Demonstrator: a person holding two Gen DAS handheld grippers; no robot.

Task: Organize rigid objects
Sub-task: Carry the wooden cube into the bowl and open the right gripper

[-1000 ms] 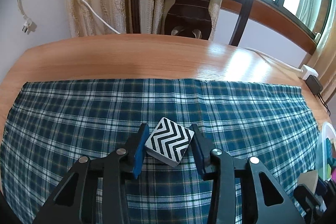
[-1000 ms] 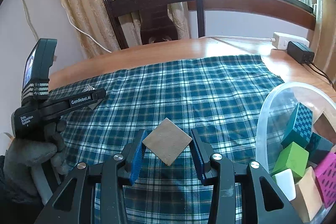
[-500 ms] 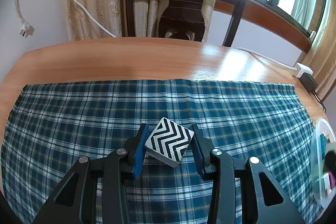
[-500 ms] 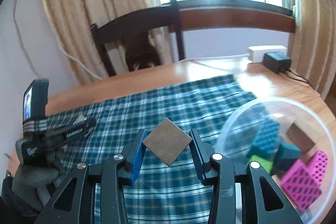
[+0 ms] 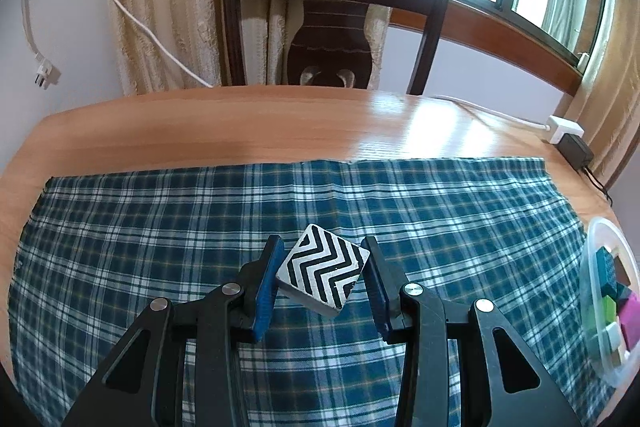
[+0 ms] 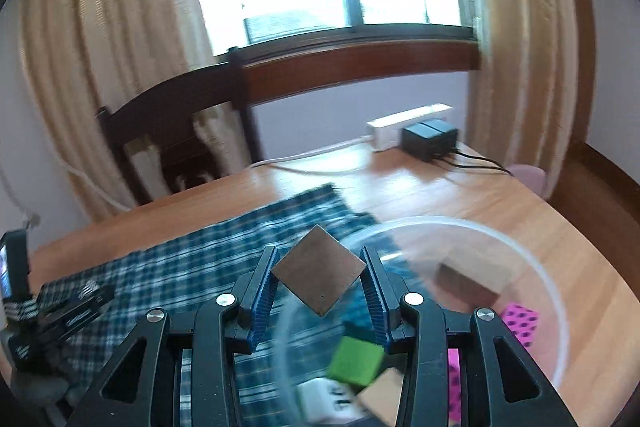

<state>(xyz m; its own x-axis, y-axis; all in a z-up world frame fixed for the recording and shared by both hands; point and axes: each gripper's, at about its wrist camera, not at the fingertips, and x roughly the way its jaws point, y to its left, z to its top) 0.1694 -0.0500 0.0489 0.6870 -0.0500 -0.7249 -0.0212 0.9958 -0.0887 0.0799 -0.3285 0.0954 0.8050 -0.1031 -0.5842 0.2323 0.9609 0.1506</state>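
My left tool (image 5: pixel 323 281) is clamped on the zigzag block (image 5: pixel 323 269), a flat black-and-white slab pinched at two opposite corners by the blue pads (image 5: pixel 267 283). It sits diamond-wise between them, patterned face up and tipped toward the camera, its longer side running from near right to far left. It hangs above the plaid cloth (image 5: pixel 160 227) that covers the near part of the wooden surface (image 5: pixel 200 131). At the right edge of that view I see the clear bowl (image 5: pixel 596 239) with coloured blocks inside.

My right tool (image 6: pixel 318 281) grips the brown block (image 6: pixel 318 273), a square plate also caught corner to corner, one point aimed away from me and one back at me, flat face up. It is held over the near rim of the same bowl (image 6: pixel 532 247), above a green cube (image 6: pixel 354 361), a pink dotted block (image 6: pixel 518 321) and a brown box (image 6: pixel 468 283). This view is blurred. Beyond stand a dark chair (image 6: pixel 168 131) and a power strip (image 6: pixel 408 125).
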